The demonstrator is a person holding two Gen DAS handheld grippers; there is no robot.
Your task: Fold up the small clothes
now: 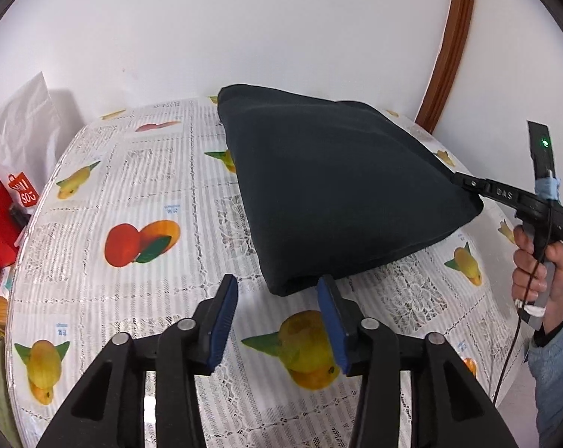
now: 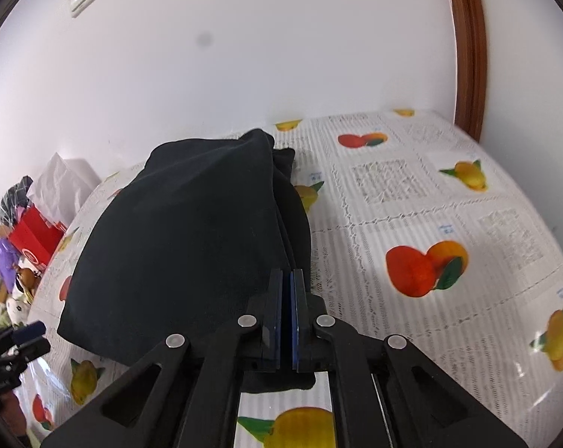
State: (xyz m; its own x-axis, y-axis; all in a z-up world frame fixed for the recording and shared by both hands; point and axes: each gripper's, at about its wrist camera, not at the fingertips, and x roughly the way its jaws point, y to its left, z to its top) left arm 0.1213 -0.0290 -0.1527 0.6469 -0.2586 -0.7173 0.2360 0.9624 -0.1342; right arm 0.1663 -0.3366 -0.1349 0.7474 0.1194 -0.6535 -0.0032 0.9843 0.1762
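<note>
Right now the dark cloth (image 1: 341,186) lies folded in a thick pile on the table, in the middle of the left wrist view and reaching toward the upper middle of the frame. It is black or very dark blue. In the right wrist view the same cloth (image 2: 184,246) fills the middle left of the frame.

At the bottom of the left wrist view is the left gripper (image 1: 277,291). Its two blue pads stand apart, and nothing is between them. Its right pad sits just at the near edge of the cloth; I cannot tell if it touches.

The right gripper (image 2: 287,280) is at the bottom middle of the right wrist view. Its pads are pressed close together, with only a thin gap. It sits at the right edge of the cloth, and in the left wrist view its tip (image 1: 464,181) meets the cloth's right corner, which looks pinched and lifted a little. A hand (image 1: 539,261) in a blue-grey sleeve holds its handle at the right edge of the frame.

Under it all is a white tablecloth (image 1: 132,171) with pictures of fruit. A red bag (image 1: 19,190) and a white bag (image 1: 23,119) stand at the left edge. A white wall (image 1: 244,30) is behind.
</note>
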